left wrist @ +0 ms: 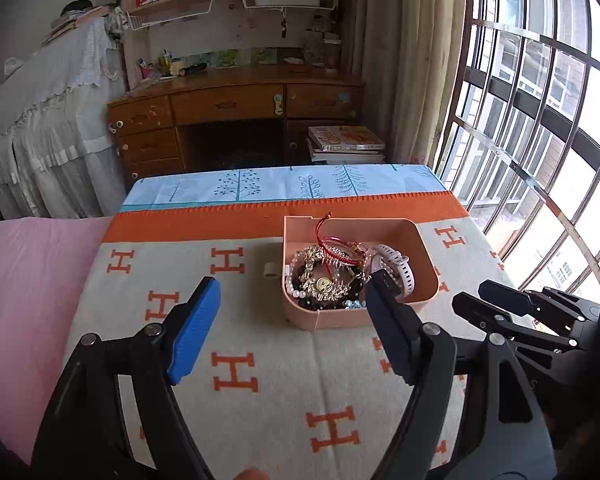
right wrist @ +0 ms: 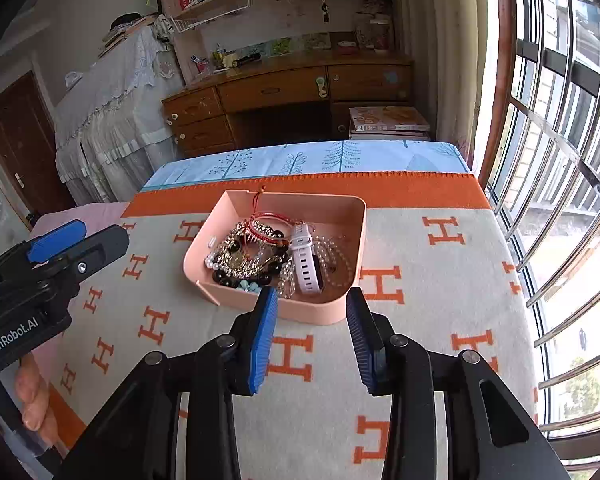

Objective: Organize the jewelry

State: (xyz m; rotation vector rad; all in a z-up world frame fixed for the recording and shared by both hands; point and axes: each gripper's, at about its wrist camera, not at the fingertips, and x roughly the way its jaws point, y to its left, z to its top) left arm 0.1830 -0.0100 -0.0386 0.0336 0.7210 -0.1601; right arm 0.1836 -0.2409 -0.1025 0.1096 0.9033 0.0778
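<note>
Two grippers hung over a blanket (right wrist: 420,280) patterned with orange H's. A pink tray (right wrist: 352,240) sat toward its far orange-bordered edge, piled with a white watch (right wrist: 306,260), a gold watch (left wrist: 324,282), a red cord bracelet (right wrist: 268,220) and dark beads (right wrist: 226,278). Left gripper (left wrist: 292,312): jaws wide apart, empty. Right gripper (right wrist: 312,316): jaws apart, empty, just short of the tray's near wall.

We see a flat surface covered by a grey woven blanket (right wrist: 440,304) with orange H letters and a broad orange border, lying over a pale blue sheet printed with trees (right wrist: 308,158). Just beyond our right gripper's blue fingertips (right wrist: 265,320), a rectangular pink plastic tray (right wrist: 284,308) rests directly on the blanket. In the left wrist view, that tray (left wrist: 340,318) sits ahead of the right-hand fingertip (left wrist: 384,304).
</note>
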